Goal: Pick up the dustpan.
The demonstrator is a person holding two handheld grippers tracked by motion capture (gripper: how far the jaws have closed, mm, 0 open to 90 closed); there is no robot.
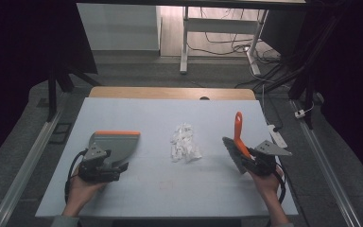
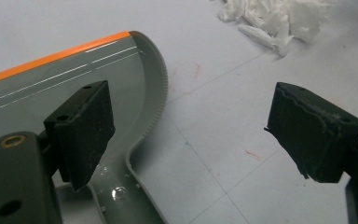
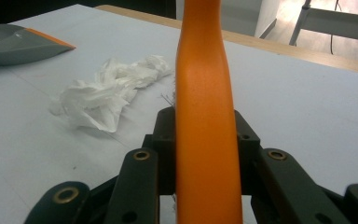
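Observation:
A grey dustpan (image 1: pixel 116 141) with an orange front lip lies flat on the left of the white table, its mouth facing away from me. My left gripper (image 1: pixel 113 166) sits at its handle end with the jaws wide apart. In the left gripper view (image 2: pixel 193 100) one pad hangs over the dustpan (image 2: pixel 74 70) and the other over bare table, with nothing pressed between them. A heap of torn white paper (image 1: pixel 184 144) lies mid-table. My right gripper (image 1: pixel 248 161) is shut on the orange handle of a brush (image 1: pixel 238 127), whose dark bristles tilt toward the paper. The handle (image 3: pixel 205 70) rises between the jaws.
The white table top (image 1: pixel 170 189) ends at a wooden strip along the far edge. A white power strip (image 1: pixel 276 135) lies at the table's right edge. Beyond are floor cables and a white desk frame (image 1: pixel 184 42). Metal rails run along both sides.

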